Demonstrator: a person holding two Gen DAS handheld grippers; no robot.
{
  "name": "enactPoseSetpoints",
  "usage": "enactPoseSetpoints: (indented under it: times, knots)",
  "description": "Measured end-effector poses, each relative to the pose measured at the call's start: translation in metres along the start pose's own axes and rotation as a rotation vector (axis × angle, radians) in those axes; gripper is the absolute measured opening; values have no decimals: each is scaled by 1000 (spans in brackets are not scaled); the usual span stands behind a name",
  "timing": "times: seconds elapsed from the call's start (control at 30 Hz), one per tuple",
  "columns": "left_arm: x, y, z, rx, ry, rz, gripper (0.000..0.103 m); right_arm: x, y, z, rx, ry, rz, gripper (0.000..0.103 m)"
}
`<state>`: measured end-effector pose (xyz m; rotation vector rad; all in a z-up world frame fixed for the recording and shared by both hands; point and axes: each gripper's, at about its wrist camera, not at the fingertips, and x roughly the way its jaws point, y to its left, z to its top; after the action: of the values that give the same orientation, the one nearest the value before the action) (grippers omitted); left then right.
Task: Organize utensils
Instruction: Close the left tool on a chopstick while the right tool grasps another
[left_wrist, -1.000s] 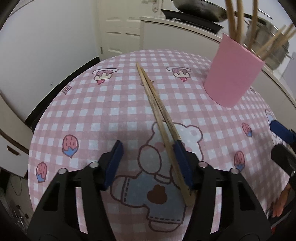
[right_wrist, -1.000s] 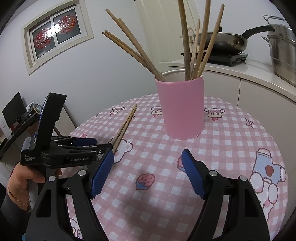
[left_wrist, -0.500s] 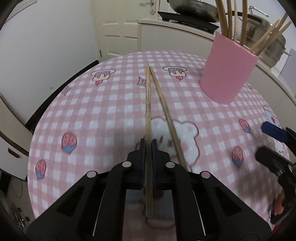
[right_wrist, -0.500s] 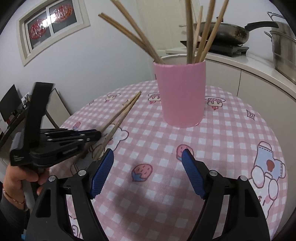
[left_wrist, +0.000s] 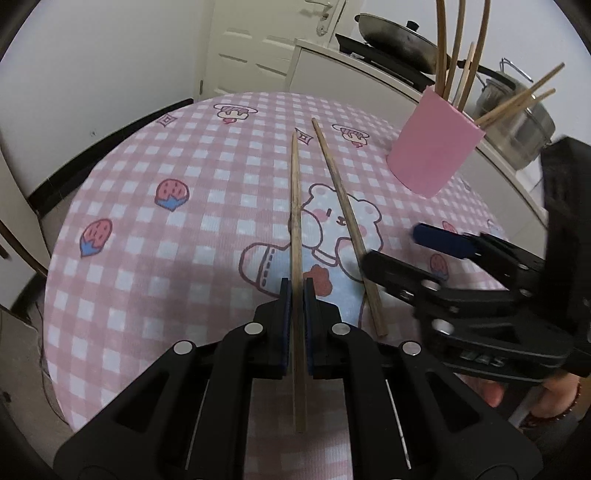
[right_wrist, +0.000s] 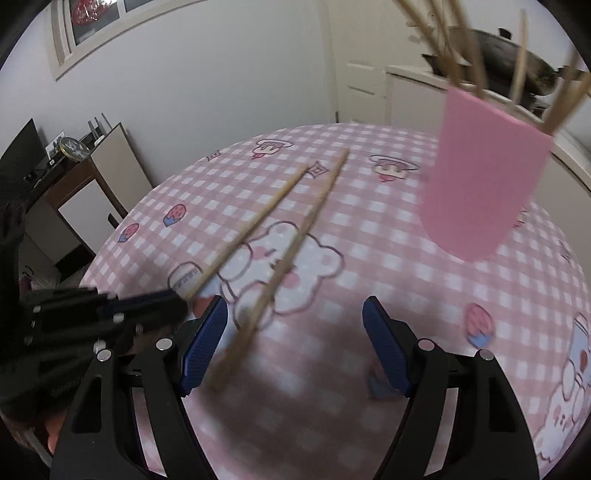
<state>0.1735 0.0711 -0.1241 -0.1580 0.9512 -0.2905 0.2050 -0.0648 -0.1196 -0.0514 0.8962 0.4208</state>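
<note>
My left gripper (left_wrist: 295, 291) is shut on a wooden chopstick (left_wrist: 295, 206) that points forward, lifted off the pink checked tablecloth (left_wrist: 207, 206). A second chopstick (left_wrist: 343, 206) lies on the cloth just to its right. My right gripper (right_wrist: 295, 328) is open and empty, low over the cloth, with that loose chopstick (right_wrist: 291, 254) running up between its fingers, near the left one. The held chopstick (right_wrist: 255, 225) and the left gripper (right_wrist: 147, 302) show at its left. A pink cup (left_wrist: 432, 147) holding several chopsticks stands at the far right; it also shows in the right wrist view (right_wrist: 484, 184).
The round table's edge (left_wrist: 62, 236) drops off at the left. A white counter (left_wrist: 351, 62) with a pan (left_wrist: 399, 40) and a steel pot (left_wrist: 521, 122) stands behind the table. A dark cabinet (right_wrist: 62, 199) stands beyond the table's left side.
My left gripper closed on one chopstick and lifted it clear of the other. My right gripper swung left and down toward the loose chopstick, away from the pink cup.
</note>
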Motion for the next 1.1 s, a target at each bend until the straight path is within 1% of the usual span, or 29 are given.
enactPoseSetpoints:
  times: [0.03, 0.07, 0.1, 0.13, 0.2, 0.23, 0.27, 0.4, 0.53, 0.63, 0.67, 0.7, 0.73, 0.77, 0.83, 0.97, 1.03, 1.1]
  knots:
    - [0, 1, 0, -2, -4, -4, 7, 5, 1, 3, -5, 12, -5, 69]
    - [-2, 2, 0, -5, -6, -10, 7, 9, 3, 5, -13, 23, -11, 63]
    - [-3, 4, -1, -9, -8, -19, 7, 11, 5, 6, -25, 21, -25, 54]
    - [-4, 5, -1, -14, -10, -28, 7, 12, 6, 8, -39, 25, -37, 49]
    - [-2, 5, 1, -19, -8, -29, 7, 12, 5, 9, -57, 31, -48, 26]
    - [-2, 6, 2, -17, -9, -27, 7, 11, 3, 9, -58, 36, -39, 20]
    - [-2, 5, 3, -14, -8, -27, 7, 9, 2, 9, -59, 41, -34, 8]
    - [1, 3, 8, -11, -1, -28, 7, -3, -9, -2, -64, 50, -26, 6]
    - [2, 1, 16, -27, -2, -11, 8, -23, -20, -24, -71, 67, -6, 6]
    - [2, -6, 18, -2, -7, 10, 8, -40, -27, -41, -76, 87, 2, 5]
    - [1, -7, 18, 3, -5, 11, 16, -44, -28, -45, -82, 93, 0, 5]
    - [1, -8, 18, 7, -6, 12, 40, -50, -29, -50, -87, 100, -2, 5]
    - [-1, -11, 17, 16, -18, 24, 56, -57, -31, -58, -92, 107, -3, 5]
    - [-3, -14, 16, 31, -38, 36, 64, -61, -31, -62, -89, 112, -2, 6]
    - [-4, -21, 16, 78, -48, 68, 64, -69, -36, -71, -68, 119, 15, 6]
    - [5, -26, 23, 89, -18, 58, 64, -71, -45, -69, -15, 117, 33, 7]
    - [11, -27, 29, 97, -4, 69, 64, -70, -46, -64, -8, 98, 25, 12]
    - [17, -29, 33, 108, 13, 80, 64, -65, -48, -53, -4, 86, 33, 20]
